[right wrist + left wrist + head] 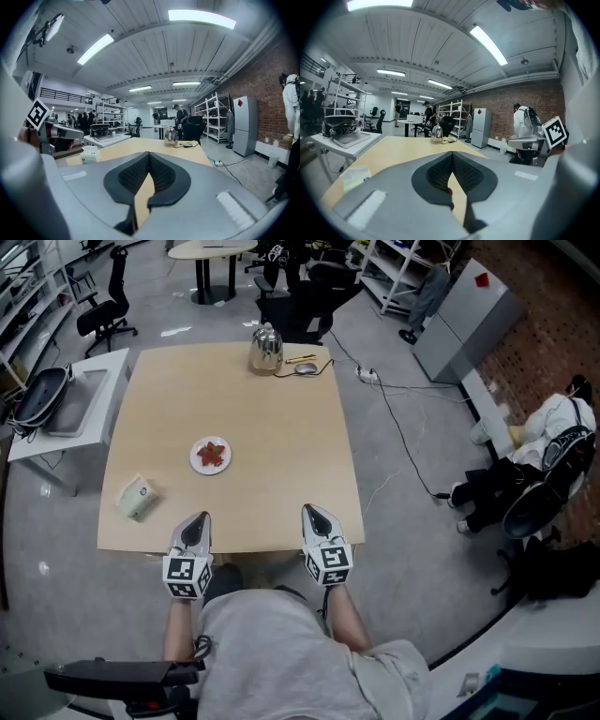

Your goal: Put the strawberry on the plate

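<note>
Strawberry: the strawberry (213, 453) lies on the plate (195, 461), in the middle of the bench (281, 446).
Jaws: the left gripper (197, 519) and right gripper (312, 510) are squeezed closed and hold nothing, at the near edge.
Danger: a bump could slide the plate.
Room: lots; the tissue pack (137, 496) sits near the left edge and the kettle (266, 350) is far off.

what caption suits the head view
Left claw and right claw shut near the table edge; strawberry on plate.
</note>
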Motion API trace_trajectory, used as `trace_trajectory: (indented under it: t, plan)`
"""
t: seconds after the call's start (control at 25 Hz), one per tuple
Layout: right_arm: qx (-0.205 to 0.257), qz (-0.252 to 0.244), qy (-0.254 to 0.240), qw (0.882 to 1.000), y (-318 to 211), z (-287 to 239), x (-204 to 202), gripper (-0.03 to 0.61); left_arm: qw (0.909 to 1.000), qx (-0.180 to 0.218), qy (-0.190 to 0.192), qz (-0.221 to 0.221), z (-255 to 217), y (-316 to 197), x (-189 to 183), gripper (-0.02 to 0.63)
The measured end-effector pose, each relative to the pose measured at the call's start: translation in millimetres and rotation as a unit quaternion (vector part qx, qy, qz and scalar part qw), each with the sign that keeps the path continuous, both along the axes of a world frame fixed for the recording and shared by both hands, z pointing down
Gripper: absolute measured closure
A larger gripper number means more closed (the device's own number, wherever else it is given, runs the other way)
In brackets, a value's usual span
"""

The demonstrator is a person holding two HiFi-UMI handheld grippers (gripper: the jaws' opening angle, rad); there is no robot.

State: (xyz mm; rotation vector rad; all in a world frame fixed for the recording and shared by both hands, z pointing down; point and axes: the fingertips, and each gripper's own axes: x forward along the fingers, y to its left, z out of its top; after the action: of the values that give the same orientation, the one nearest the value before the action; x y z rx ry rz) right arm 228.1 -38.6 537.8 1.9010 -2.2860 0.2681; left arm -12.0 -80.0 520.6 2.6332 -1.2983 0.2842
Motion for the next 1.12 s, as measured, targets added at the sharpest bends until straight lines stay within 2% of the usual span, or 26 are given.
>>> trace_trajectory:
  t: [1.12]
  plan:
    - [0.006, -0.014, -0.003, 1.0, -1.5, 1.0, 8.6, 0.572, 0.9999, 0.009, -0.011, 0.0, -4.0, 2.7, 13.6, 0.594]
